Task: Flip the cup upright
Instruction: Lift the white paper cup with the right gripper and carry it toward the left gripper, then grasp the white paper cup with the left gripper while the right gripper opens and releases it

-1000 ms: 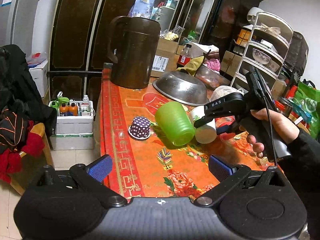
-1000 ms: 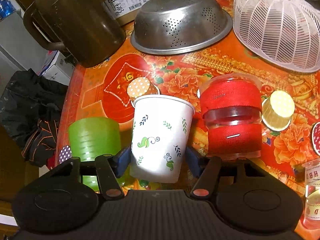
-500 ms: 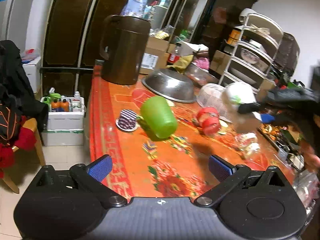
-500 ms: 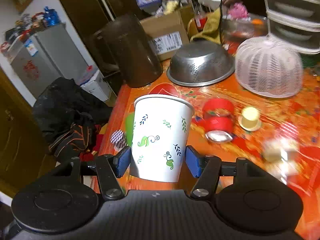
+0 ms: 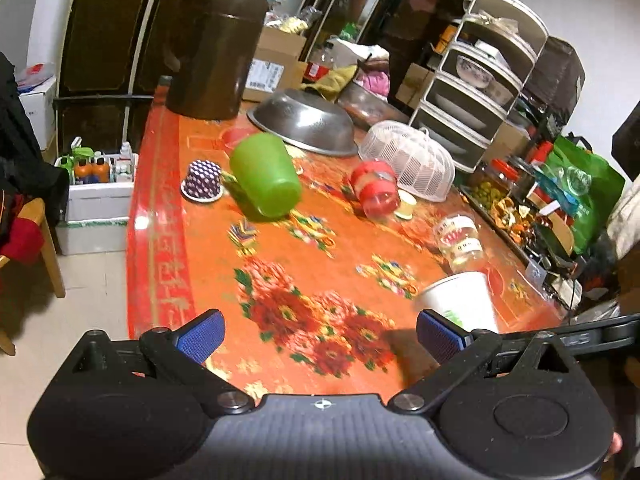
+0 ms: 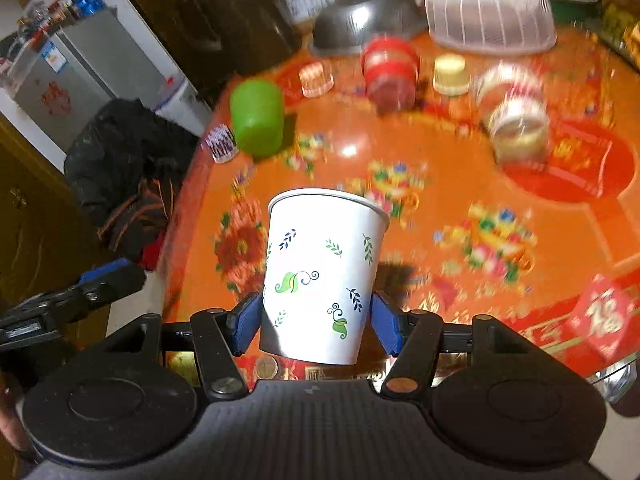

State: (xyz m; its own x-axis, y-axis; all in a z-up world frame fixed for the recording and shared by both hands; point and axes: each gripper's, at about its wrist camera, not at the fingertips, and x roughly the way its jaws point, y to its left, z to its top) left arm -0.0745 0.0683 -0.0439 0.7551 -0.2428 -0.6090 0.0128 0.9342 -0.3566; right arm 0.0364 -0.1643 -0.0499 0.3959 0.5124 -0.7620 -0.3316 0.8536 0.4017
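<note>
My right gripper (image 6: pixel 316 318) is shut on a white paper cup with a leaf print (image 6: pixel 320 276). The cup is upright with its rim up, low over the near edge of the orange floral table (image 6: pixel 440 200). The same cup (image 5: pixel 460 304) shows in the left wrist view at the lower right, beside my left gripper's right finger. My left gripper (image 5: pixel 320 338) is open and empty above the table's near edge. A green cup (image 5: pixel 266 178) lies on its side farther back on the left; it also shows in the right wrist view (image 6: pixel 258 118).
A purple dotted cup (image 5: pixel 202 180) stands upside down beside the green cup. A red jar (image 5: pixel 376 192), clear tubs (image 5: pixel 460 240), a steel colander (image 5: pixel 304 122), a white mesh cover (image 5: pixel 408 164) and a dark jug (image 5: pixel 212 48) are farther back. Shelves stand on the right.
My right gripper has carried the white cup back from the middle of the table to the near edge and lowered it. The left gripper's view has shifted; it stays open.
</note>
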